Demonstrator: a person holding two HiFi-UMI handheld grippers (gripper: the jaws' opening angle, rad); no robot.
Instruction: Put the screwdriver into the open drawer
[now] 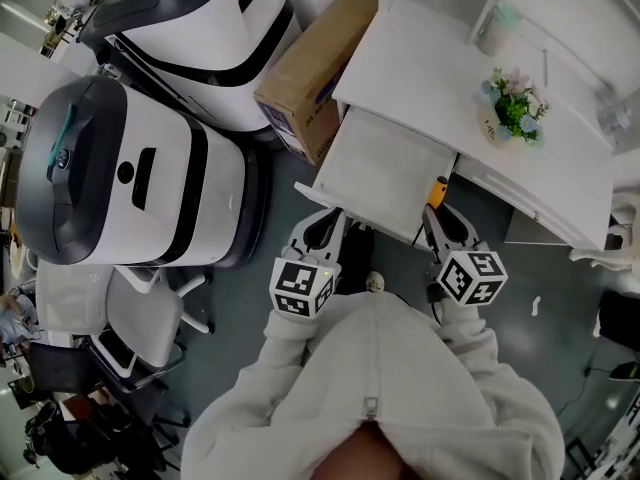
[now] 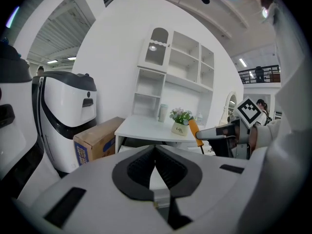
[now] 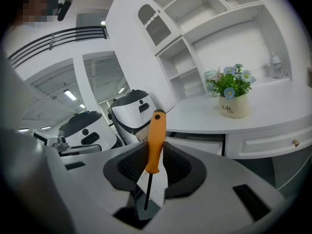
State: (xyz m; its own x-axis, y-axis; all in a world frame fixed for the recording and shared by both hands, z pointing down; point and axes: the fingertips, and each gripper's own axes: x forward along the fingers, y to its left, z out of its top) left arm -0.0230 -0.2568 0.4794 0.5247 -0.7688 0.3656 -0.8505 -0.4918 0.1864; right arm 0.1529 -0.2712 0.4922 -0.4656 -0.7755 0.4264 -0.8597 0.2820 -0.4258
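An orange-handled screwdriver (image 3: pixel 156 135) stands upright between the pads of my right gripper (image 3: pixel 157 152), which is shut on its handle, with the thin dark shaft running back toward the camera. In the head view that gripper (image 1: pixel 441 214) sits just in front of the right corner of the open white drawer (image 1: pixel 385 173), and the orange handle (image 1: pixel 438 190) pokes out ahead of it. My left gripper (image 1: pixel 322 220) is at the drawer's left front corner. Its pads (image 2: pixel 155 152) meet at the tips with nothing between them. The left gripper view also catches the screwdriver (image 2: pixel 194 130).
The drawer juts from a white desk (image 1: pixel 440 58) bearing a flower pot (image 1: pixel 512 108) and a shelf unit. A cardboard box (image 1: pixel 315 73) lies left of the desk. Two large white-and-black machines (image 1: pixel 130 178) and a white chair (image 1: pixel 140 318) stand further left.
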